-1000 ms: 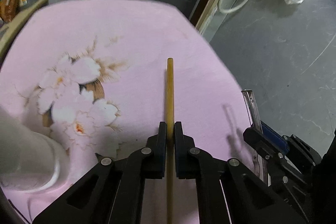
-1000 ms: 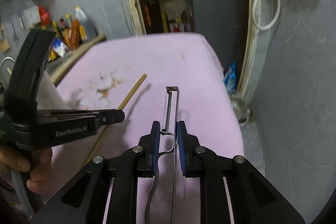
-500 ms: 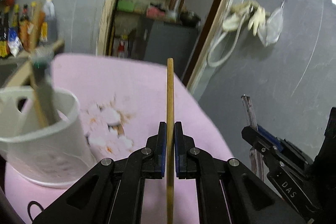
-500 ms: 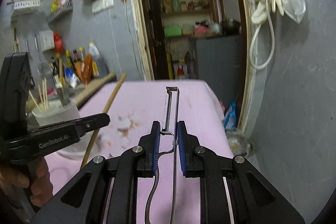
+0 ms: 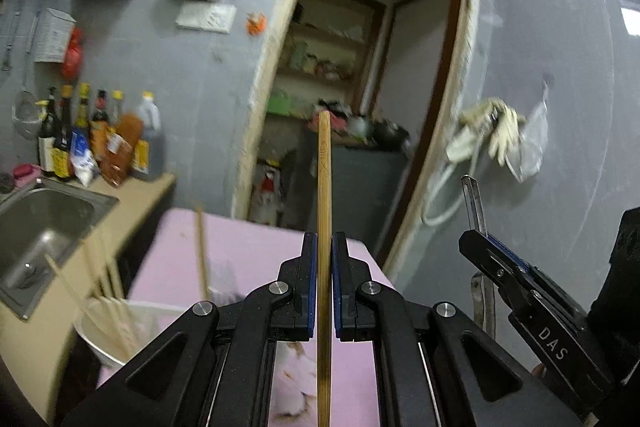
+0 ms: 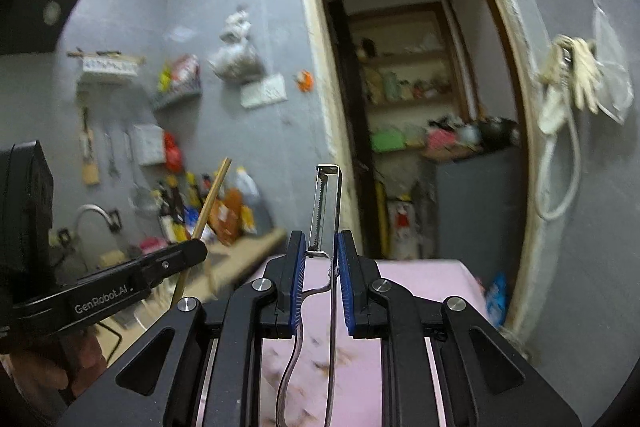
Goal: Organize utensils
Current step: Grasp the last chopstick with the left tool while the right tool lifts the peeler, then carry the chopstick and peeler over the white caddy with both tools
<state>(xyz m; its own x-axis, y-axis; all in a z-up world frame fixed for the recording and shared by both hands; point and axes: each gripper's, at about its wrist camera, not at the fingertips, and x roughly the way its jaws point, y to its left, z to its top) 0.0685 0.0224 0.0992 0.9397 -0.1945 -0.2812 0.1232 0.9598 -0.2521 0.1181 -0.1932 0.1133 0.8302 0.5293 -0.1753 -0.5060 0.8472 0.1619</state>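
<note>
Pinching a chopstick (image 5: 324, 211) between pressed-in pads, the left gripper (image 5: 324, 267) points toward the doorway in the left wrist view, the stick running straight out between its fingers. Below and left, a white holder (image 5: 120, 331) with more sticks stands on the pink cloth (image 5: 240, 251), near the sink (image 5: 44, 227). The right gripper (image 5: 480, 247) shows at the frame's right side.

In the right wrist view, the right gripper (image 6: 320, 267) clamps a metal peeler (image 6: 326, 211) by the top of its wire handle, blade end forward, above the cloth (image 6: 420, 283). The left gripper (image 6: 196, 251) crosses at left with the chopstick (image 6: 210, 199) angled up.

Both tools are in the air, well apart from the holder. The risk, as I judge it, is a thin stick swivelling in the pads on the way down, or snagging the sticks already in the holder and tipping it. The peeler's springy wire handle could also slip sideways from its pinch.
</note>
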